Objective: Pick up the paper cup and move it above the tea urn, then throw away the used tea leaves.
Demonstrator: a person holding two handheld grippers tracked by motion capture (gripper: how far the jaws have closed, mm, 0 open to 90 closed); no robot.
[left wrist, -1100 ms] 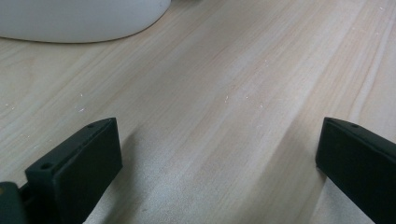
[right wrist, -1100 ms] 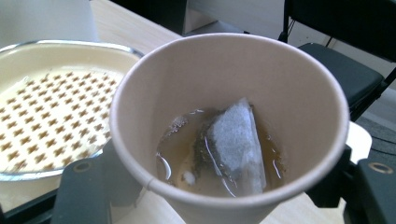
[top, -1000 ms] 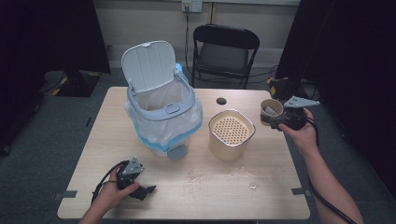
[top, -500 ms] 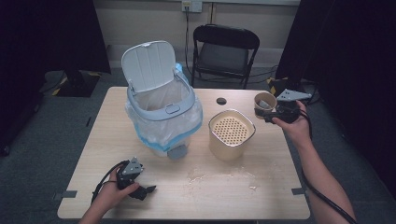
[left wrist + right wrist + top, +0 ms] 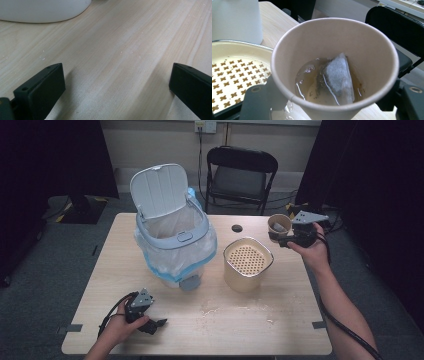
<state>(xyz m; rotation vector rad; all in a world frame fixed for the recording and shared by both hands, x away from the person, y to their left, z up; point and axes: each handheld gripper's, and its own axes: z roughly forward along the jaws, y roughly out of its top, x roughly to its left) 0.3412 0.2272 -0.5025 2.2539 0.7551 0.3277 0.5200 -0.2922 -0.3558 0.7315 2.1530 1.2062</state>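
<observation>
1. The right gripper point(image 5: 278, 238) is held up off the table point(image 5: 280, 320) at its far right side, its two black jaws clamped on a paper cup point(image 5: 279, 225); in the right gripper view the jaws press against the cup's point(image 5: 334, 65) opposite sides low in the picture
2. The cup is tipped a little toward the camera, and inside it a wet tea bag point(image 5: 338, 78) lies in a shallow pool of brownish tea point(image 5: 308, 86)
3. Just beside and below the cup stands a cream container point(image 5: 248, 265) with a perforated strainer top point(image 5: 229, 75), a grid of small cross-shaped holes
4. The left gripper point(image 5: 156, 324) rests low at the near left part of the table, held in the person's left hand point(image 5: 120, 330); its jaws stand wide apart with only bare wood between them in the left gripper view
5. Behind it, mid-table, stands a white bin point(image 5: 172, 245) lined with a clear bag, its lid point(image 5: 160, 190) swung up and open
6. A black folding chair point(image 5: 242, 175) stands beyond the table's far edge
</observation>
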